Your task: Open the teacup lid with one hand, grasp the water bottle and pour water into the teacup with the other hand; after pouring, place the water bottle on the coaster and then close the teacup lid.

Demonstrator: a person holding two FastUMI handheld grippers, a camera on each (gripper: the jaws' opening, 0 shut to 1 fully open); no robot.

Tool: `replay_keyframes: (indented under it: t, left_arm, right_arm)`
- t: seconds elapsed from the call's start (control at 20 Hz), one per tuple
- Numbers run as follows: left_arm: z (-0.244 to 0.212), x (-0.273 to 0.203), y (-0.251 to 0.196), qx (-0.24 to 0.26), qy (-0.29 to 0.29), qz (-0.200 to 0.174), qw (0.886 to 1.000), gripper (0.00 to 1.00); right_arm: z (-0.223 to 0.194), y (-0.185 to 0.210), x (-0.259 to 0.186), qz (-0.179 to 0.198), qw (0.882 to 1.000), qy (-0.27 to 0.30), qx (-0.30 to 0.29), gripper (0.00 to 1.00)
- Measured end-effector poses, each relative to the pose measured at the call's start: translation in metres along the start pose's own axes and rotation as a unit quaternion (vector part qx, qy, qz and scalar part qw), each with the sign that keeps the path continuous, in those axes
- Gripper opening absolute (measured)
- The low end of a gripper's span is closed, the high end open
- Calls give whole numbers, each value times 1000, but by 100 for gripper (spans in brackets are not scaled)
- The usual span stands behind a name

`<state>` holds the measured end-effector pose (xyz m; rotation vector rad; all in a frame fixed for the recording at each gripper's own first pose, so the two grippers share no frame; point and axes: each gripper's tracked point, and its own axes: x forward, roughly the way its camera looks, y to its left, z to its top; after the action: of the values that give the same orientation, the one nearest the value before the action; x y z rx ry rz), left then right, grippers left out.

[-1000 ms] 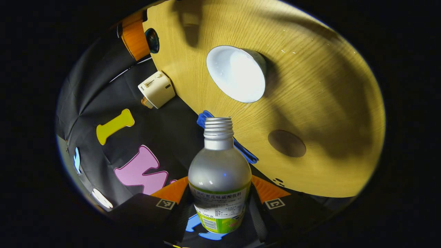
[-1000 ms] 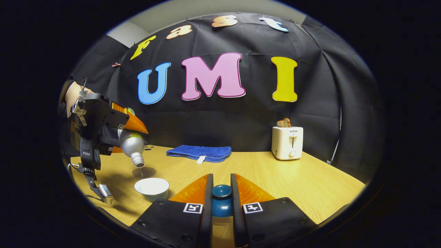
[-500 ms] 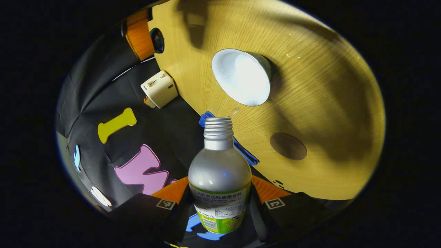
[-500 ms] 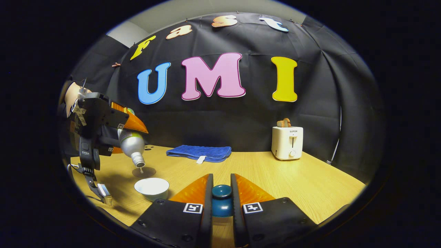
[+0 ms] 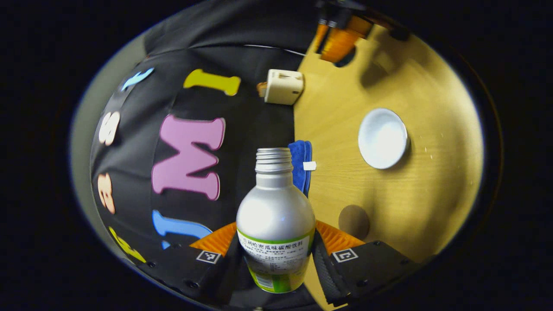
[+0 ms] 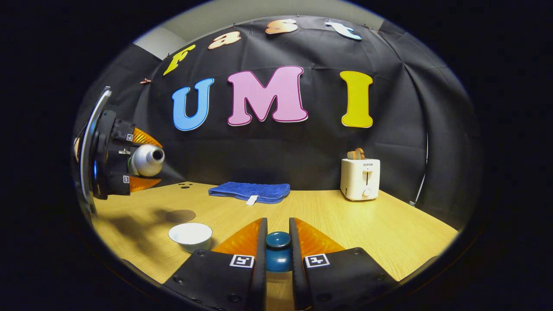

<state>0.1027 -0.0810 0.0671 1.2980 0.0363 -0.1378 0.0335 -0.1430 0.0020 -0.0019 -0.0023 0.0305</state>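
Observation:
My left gripper (image 5: 276, 242) is shut on a silver water bottle (image 5: 275, 218) with a green label and an uncapped neck. In the right gripper view that bottle (image 6: 146, 160) lies about level, high above the table's left side, with the left gripper (image 6: 129, 160) around it. The white teacup (image 5: 382, 138) (image 6: 190, 235) stands uncovered on the wooden table. A round brown coaster (image 5: 354, 221) (image 6: 180, 215) lies flat just behind the cup. My right gripper (image 6: 278, 242) is shut on the knob of the dark teal lid (image 6: 278, 250), held to the right of the cup.
A folded blue cloth (image 6: 250, 191) lies at the back middle of the table (image 6: 345, 220). A white toaster (image 6: 360, 178) stands at the back right. A few dark spots (image 6: 185, 185) mark the tabletop near the back left.
The left gripper has swung the bottle up from a downward tilt over the cup to roughly level, and lifted it away to the left. The right gripper and lid have not moved.

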Motion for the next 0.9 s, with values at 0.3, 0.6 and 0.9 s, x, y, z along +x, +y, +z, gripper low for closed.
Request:
replay_keyframes:
  t: [0.3,0.6,0.9]
  left_arm:
    - [-10,34,1,-371,-40,23,928,78]
    - [-18,75,-21,-589,-97,-13,802,78]
    - [-30,95,-34,-624,-93,-14,776,80]
  right_arm:
    - [0,-7,0,-16,1000,0,-1,28]
    - [0,-14,-1,-38,999,-1,-1,28]
    - [1,-18,-3,-52,999,-1,-2,28]
